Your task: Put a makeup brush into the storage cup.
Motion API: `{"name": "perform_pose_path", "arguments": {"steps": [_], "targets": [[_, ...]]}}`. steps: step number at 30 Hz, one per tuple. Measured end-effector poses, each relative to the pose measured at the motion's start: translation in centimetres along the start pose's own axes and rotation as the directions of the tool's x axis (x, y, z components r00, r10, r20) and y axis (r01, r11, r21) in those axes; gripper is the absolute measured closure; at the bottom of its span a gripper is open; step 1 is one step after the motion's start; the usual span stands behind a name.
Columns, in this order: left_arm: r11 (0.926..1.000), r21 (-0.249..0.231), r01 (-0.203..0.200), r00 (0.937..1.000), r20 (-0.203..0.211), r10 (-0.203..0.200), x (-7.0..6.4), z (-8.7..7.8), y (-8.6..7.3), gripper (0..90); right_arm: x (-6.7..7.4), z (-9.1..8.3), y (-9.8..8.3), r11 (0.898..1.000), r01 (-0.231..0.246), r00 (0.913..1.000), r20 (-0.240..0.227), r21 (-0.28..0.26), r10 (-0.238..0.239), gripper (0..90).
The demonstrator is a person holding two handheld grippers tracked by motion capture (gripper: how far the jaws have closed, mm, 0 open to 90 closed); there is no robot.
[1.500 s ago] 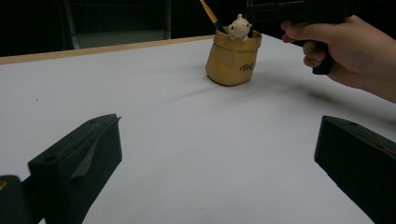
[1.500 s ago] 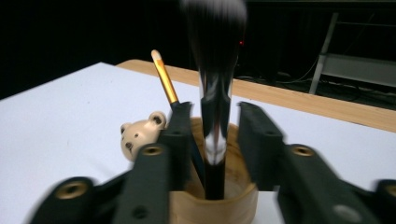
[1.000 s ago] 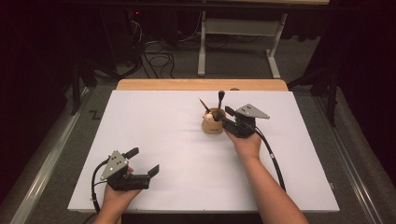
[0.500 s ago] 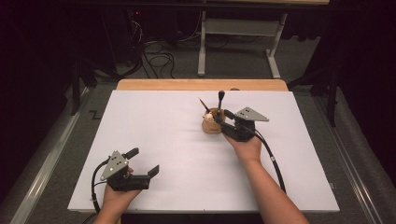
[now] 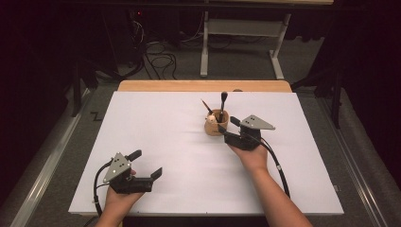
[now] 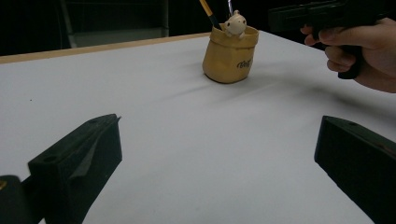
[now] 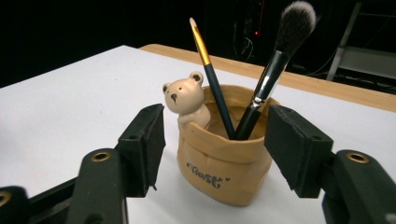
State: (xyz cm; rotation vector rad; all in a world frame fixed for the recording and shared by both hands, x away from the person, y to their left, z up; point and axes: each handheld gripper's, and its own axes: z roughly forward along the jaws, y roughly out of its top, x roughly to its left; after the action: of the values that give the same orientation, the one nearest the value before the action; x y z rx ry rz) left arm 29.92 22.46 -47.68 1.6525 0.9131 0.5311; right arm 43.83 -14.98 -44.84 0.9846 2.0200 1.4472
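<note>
1. Right hand-held gripper (image 7: 215, 154) straddles the tan bear pot (image 7: 223, 163), jaws spread wide, at the table's (image 5: 156, 123) 12 o'clock.
2. I judge a hard squeeze could tip the pot, spilling both brushes (image 7: 261, 88).
3. Left hand-held gripper (image 5: 144, 164) rests spread at 7 o'clock.

Tan pot (image 7: 223, 158), bag-shaped, upright on white table (image 5: 156, 127), far centre. Small bear figure (image 7: 187, 99) at rim. Holds 2 items, both leaning: pencil (image 7: 212, 79), tip up; makeup brush (image 7: 275, 60), bristles up.
</note>
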Motion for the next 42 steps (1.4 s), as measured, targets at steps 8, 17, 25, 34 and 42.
{"name": "perform_pose_path", "arguments": {"steps": [8,17,25,34,42], "targets": [[1.0000,0.001,0.000,1.0000,0.002,0.000,0.0,0.1,0.0,1.7,0.1,-0.9,-0.2,1.000,-0.013,0.9998,-0.017,-0.016,0.013,30.0],[1.0000,0.000,0.000,1.0000,-0.002,0.000,0.0,0.1,0.0,1.7,0.1,-1.8,-0.7,1.000,-0.026,0.9988,-0.041,-0.014,0.025,20.6],[1.0000,0.003,-0.003,1.0000,-0.003,0.003,0.1,0.0,0.0,1.6,0.1,-2.9,-1.1,1.000,-0.018,0.9987,-0.048,-0.010,0.017,8.7],[1.0000,0.007,-0.004,1.0000,-0.006,0.004,0.1,0.0,-0.1,1.4,-0.4,-5.5,-2.0,1.000,-0.018,0.9993,-0.032,-0.003,0.018,0.4],[1.0000,0.008,-0.001,0.9999,-0.013,0.001,0.2,0.0,-0.1,1.3,-1.0,-8.9,-3.3,1.000,-0.017,0.9997,-0.016,-0.014,0.016,0.4]]}}
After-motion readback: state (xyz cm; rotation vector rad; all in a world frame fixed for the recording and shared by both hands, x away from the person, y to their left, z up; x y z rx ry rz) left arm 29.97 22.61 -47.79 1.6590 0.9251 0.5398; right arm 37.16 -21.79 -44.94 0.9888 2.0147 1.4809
